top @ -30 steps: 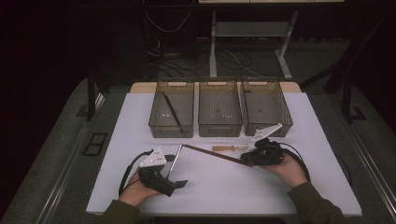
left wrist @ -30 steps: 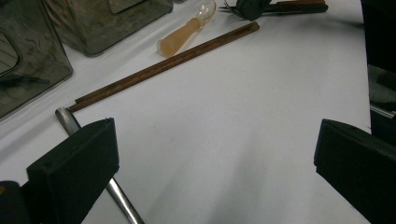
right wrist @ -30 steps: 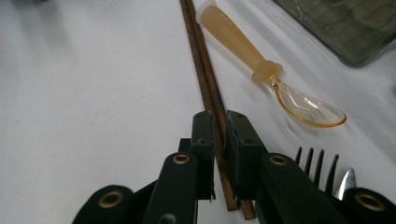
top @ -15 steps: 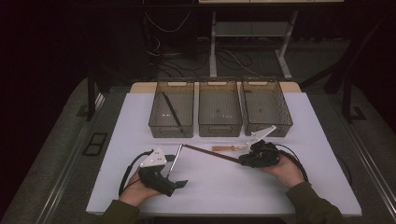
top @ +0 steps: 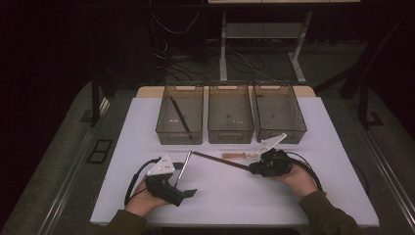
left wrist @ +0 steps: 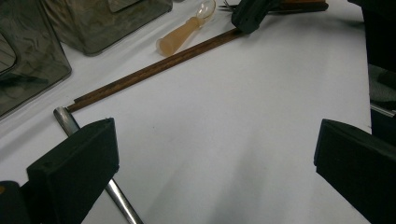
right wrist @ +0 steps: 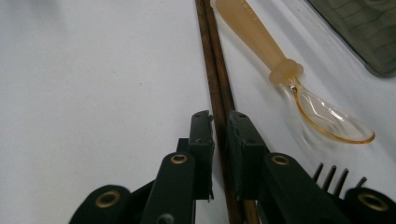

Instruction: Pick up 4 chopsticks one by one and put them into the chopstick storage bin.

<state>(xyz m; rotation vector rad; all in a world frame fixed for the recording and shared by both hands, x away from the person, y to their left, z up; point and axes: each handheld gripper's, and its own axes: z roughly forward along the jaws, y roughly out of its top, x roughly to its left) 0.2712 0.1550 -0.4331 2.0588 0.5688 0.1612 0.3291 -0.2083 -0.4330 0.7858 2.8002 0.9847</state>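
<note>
A pair of brown wooden chopsticks (top: 220,160) lies slantwise on the white table (top: 235,196), its far end by a metal rod (top: 183,167). My right gripper (top: 254,169) holds the chopsticks' near end. In the right gripper view the jaws (right wrist: 220,128) are pressed against both sides of the chopsticks (right wrist: 212,60). My left gripper (top: 185,194) rests at the front left, open. In the left gripper view its jaws (left wrist: 215,163) stand wide apart over bare table, with the metal rod (left wrist: 70,123) beside the left jaw and the chopsticks (left wrist: 154,70) farther off.
Three smoky plastic bins (top: 230,117) stand in a row at the back; the left bin holds a dark stick (top: 180,117). A spoon (right wrist: 275,63) with an orange handle lies beside the chopsticks, and fork tines (right wrist: 331,175) show by my right gripper.
My right gripper has moved a little left and toward the front, down onto the chopsticks' end. The left gripper has stayed still.
</note>
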